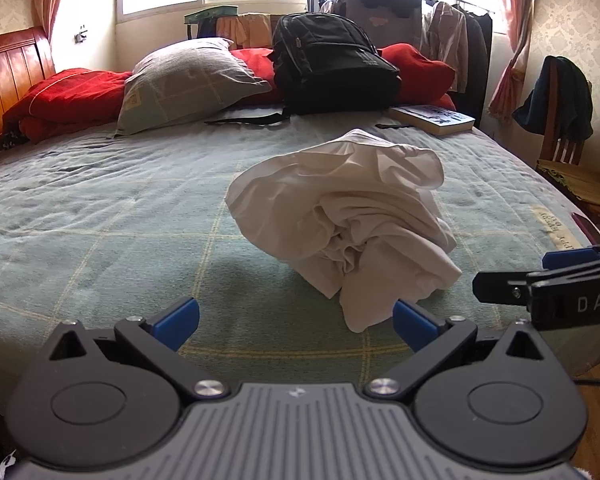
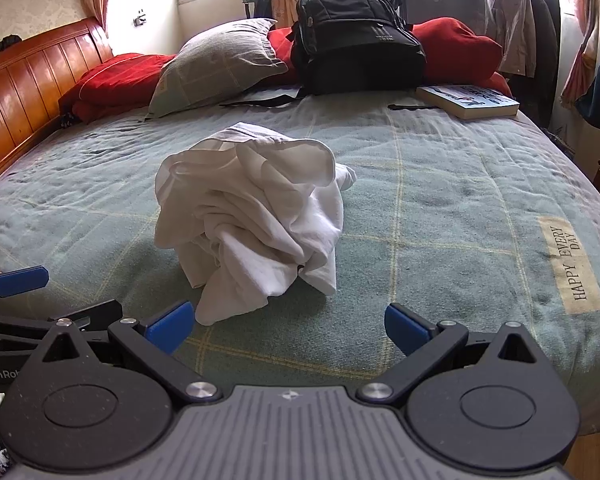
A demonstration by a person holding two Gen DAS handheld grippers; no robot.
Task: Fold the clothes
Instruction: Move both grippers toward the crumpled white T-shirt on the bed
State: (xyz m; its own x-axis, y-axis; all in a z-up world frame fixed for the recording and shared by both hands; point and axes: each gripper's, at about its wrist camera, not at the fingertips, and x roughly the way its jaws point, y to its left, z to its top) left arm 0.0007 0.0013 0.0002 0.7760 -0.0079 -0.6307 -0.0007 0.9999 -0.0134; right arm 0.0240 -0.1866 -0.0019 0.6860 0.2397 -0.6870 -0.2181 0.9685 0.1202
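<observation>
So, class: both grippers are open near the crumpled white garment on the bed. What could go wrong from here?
1. The white garment is bunched into a heap, so a pinch may catch several layers and unfold badly.
2. The left hand-held gripper and right hand-held gripper sit close together and could collide.

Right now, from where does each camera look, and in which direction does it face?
Left wrist: sits on the left gripper, looks across the bed toward the window; shows its open blue fingertips, with the right gripper at the right edge.
Right wrist: sits on the right gripper, faces the same way; shows its open fingertips, with the left gripper at the left edge.
Shared: crumpled white garment, black backpack, pillow, book.
</observation>
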